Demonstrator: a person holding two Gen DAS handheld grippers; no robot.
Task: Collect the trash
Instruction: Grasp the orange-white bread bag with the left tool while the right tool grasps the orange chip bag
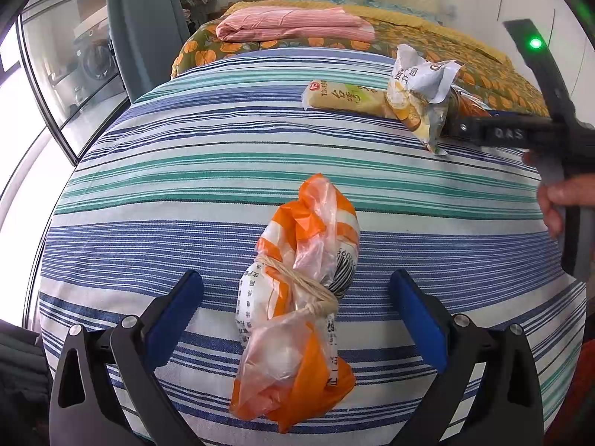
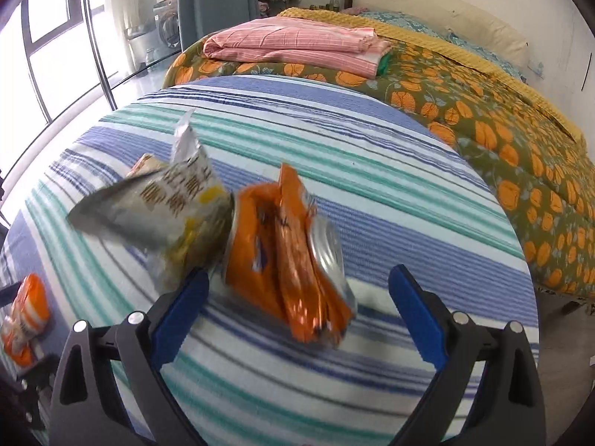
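Observation:
An orange-and-white plastic bag tied with string [image 1: 297, 297] lies on the striped bed sheet [image 1: 186, 171], between the blue fingers of my open left gripper [image 1: 297, 297]. It also shows in the right wrist view [image 2: 28, 308] at far left. My right gripper [image 2: 297, 286] is open around a crumpled orange wrapper [image 2: 286, 252]; its left finger touches a grey-and-yellow snack bag [image 2: 174, 212]. In the left wrist view the right gripper [image 1: 461, 126] reaches in from the right to that snack bag [image 1: 420, 93]. A yellow packet [image 1: 346, 100] lies beside it.
A folded pink blanket [image 2: 293, 52] lies on an orange-patterned quilt [image 2: 502, 141] beyond the striped sheet. A cream headboard [image 2: 438, 11] stands at the back. Glass doors [image 2: 67, 44] and a grey curtain [image 2: 212, 3] are at the left.

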